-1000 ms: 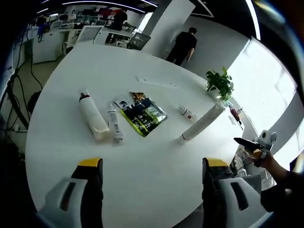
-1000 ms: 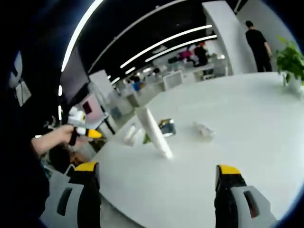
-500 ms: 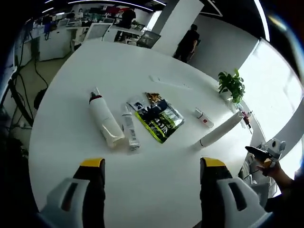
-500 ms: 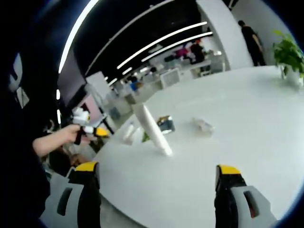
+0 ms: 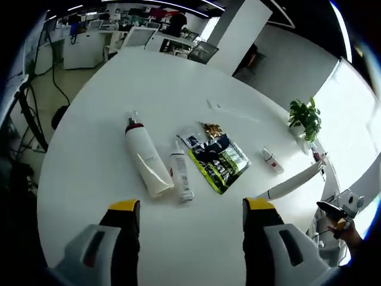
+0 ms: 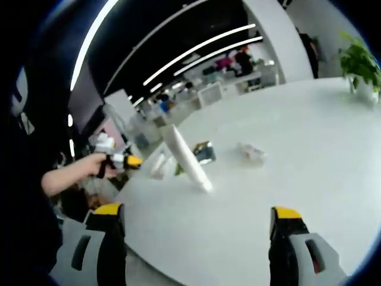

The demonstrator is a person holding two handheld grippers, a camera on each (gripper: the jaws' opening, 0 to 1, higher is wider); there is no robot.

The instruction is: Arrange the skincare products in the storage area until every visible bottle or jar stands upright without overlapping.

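A smooth white pump bottle (image 5: pixel 147 162) with a dark red collar lies flat on the round matte white table (image 5: pixel 89 125). A slim tube (image 5: pixel 180 177) lies just beside it, a glossy crinkled foil pouch (image 5: pixel 218 164) beyond that, then a long white tube (image 5: pixel 294 181). Left gripper (image 5: pixel 191 210) and right gripper (image 6: pixel 198 217) hover apart, jaws spread, empty.

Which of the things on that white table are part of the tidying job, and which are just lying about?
Part of the job, all lying on their sides:
- large white pump bottle
- slim white tube
- long white tube
- small white bottle

Just lying about:
- dark snack packet
- potted plant
- flat white strip
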